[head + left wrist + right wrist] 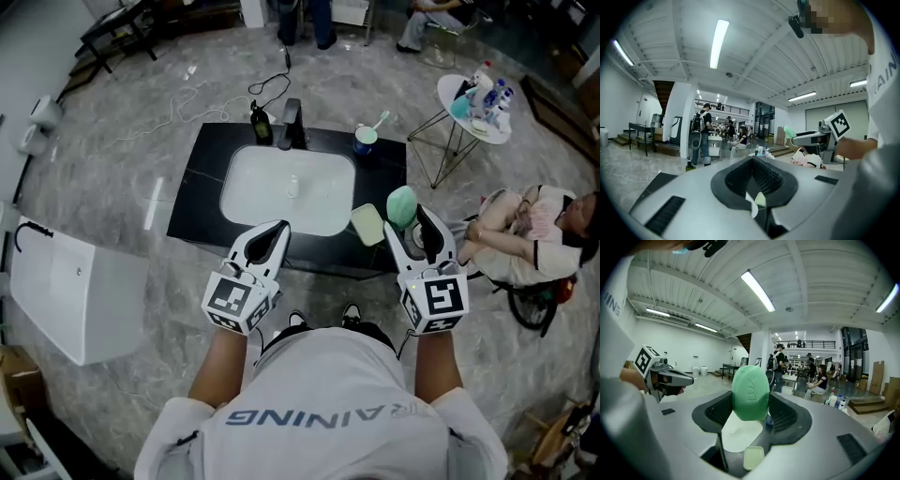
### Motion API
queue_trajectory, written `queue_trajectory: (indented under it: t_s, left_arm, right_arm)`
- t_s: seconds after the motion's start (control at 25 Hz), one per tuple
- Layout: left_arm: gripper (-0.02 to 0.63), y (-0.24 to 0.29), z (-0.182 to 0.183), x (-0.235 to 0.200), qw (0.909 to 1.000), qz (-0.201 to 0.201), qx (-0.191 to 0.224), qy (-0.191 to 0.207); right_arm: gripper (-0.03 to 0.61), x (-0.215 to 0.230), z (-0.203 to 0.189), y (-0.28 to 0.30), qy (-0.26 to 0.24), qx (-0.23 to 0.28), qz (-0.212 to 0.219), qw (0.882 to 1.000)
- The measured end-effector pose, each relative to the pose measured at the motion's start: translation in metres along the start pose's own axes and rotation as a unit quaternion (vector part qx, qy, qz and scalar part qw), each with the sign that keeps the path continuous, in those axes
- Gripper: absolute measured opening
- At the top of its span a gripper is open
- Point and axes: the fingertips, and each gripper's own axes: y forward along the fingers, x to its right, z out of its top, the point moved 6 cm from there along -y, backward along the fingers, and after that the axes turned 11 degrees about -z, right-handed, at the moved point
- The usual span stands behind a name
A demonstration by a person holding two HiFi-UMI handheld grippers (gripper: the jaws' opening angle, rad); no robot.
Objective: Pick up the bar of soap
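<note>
Green and oval, the bar of soap (750,392) stands upright between the jaws of the right hand-held gripper (751,404), which are clamped on its two broad sides. The ribbed pads meet it on both faces and no gap shows on either side. From the head view, the soap hangs in the air above the right end of the black table (202,202), just over the pale green soap dish (367,223) that lies empty beside the white sink (281,187).

The left hand-held gripper (753,169) hovers over the near edge of the sink with its jaws drawn together and nothing between them; it plays no part in the hold.

As a judgement, the pick-up looks essentially complete: the soap is off its dish and carried wholly by the right jaws. What remains is only to keep the grip steady, since a smooth, rounded bar held by its faces could slide out if the pressure eases.
</note>
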Motion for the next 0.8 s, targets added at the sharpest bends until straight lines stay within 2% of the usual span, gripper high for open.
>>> queue_trajectory:
  t_s: [0.28,0.8]
  left_arm:
    - [0.008,-0.002,0.024,0.009,0.9992,-0.012,0.024,0.029]
    - [0.007,-0.009,0.028,0.025,0.9989,-0.005,0.032,0.035]
  right_arm:
    - [0.247,0.004,0.009,-0.028,0.023,0.022,-0.025,0.999]
    - [0.247,0.006,0.015,-0.036,0.009,0.033,-0.011,0.999]
